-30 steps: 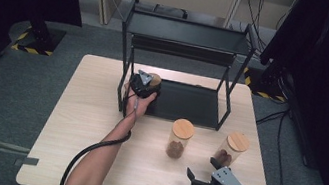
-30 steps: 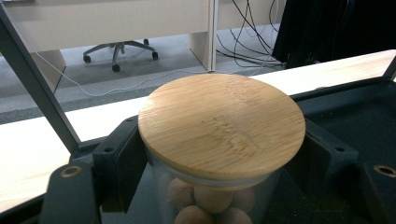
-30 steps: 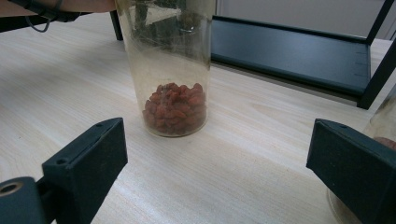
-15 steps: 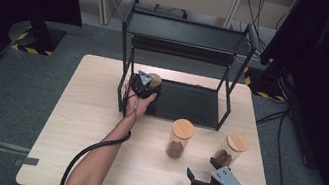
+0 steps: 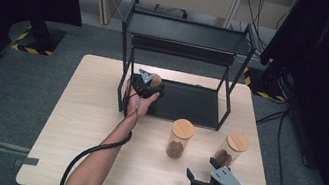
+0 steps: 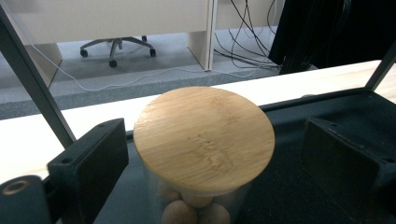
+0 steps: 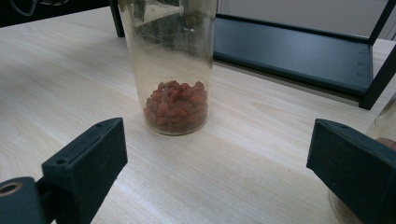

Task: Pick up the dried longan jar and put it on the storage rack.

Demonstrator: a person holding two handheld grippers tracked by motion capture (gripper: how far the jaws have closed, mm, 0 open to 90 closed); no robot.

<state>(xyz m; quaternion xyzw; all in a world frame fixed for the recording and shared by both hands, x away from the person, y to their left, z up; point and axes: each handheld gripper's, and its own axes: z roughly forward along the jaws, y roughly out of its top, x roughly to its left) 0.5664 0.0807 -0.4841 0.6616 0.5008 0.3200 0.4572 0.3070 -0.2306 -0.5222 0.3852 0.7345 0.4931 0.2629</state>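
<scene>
1. A glass jar with a bamboo lid [image 6: 203, 137] is standing on the lower black shelf [image 5: 186, 103] of the metal rack [image 5: 187, 33], at the shelf's left end, with round pale-brown balls showing through the glass under the lid
2. The left gripper [image 5: 146, 85] is sitting around this jar: in the left gripper view its two black jaws are standing spread on either side of the lid, each with a gap to it, so nothing is being pinched
3. The left hand [image 5: 138, 101] is holding that gripper at the rack's front left post, and its black cable [image 5: 91, 154] is trailing back along the forearm
4. A second lidded jar [image 5: 180, 138] is standing on the wooden table [image 5: 83, 109] in front of the rack, with reddish-brown pieces lying at its bottom [image 7: 176, 108]
5. A third lidded jar [image 5: 231, 149] is standing to the right of it, also holding something brown
6. The right gripper [image 5: 206, 178] is hovering near the table's front edge, just beside the third jar; its jaws are standing wide apart and gripping nothing, pointing toward the second jar
</scene>
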